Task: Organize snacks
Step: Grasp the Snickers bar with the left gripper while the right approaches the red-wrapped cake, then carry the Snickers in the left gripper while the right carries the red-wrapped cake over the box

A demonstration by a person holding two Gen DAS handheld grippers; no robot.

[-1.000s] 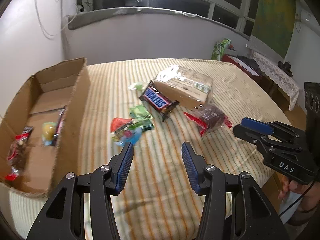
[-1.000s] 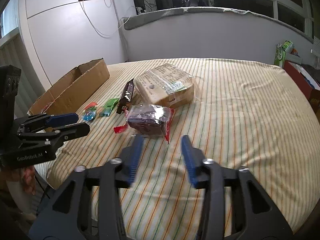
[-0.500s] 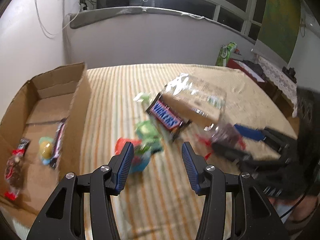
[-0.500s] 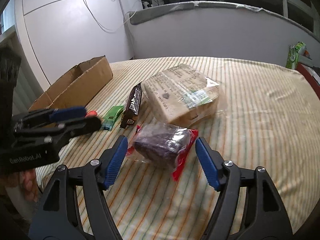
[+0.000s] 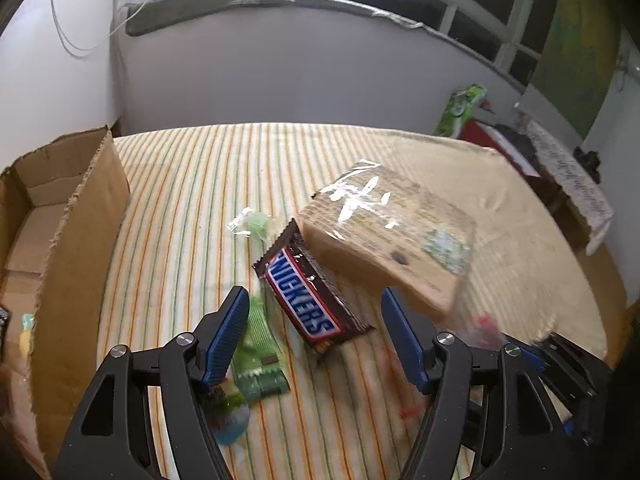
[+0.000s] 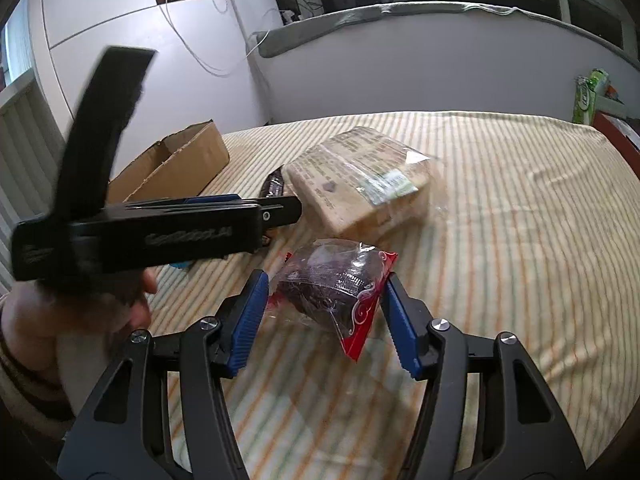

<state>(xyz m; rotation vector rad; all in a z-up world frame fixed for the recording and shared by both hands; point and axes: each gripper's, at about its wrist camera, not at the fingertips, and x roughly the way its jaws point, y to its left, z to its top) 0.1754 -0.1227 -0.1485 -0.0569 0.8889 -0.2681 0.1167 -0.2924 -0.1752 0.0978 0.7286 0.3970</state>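
Left tongs (image 5: 314, 340) opening astride brown Snickers bar (image 5: 310, 300) for pickup; right tongs (image 6: 322, 322) closing around dark cake in clear red-edged wrapper (image 6: 334, 284), pads not yet pressing.

1. The left black two-finger gripper with blue ribbed pads (image 5: 312, 340) points steeply downward, its jaws opening with a clear gap.
2. The right black gripper with blue pads (image 6: 324, 316) tilts downward, jaws closing.
3. A hand (image 6: 80, 320) grips the left gripper's handle.
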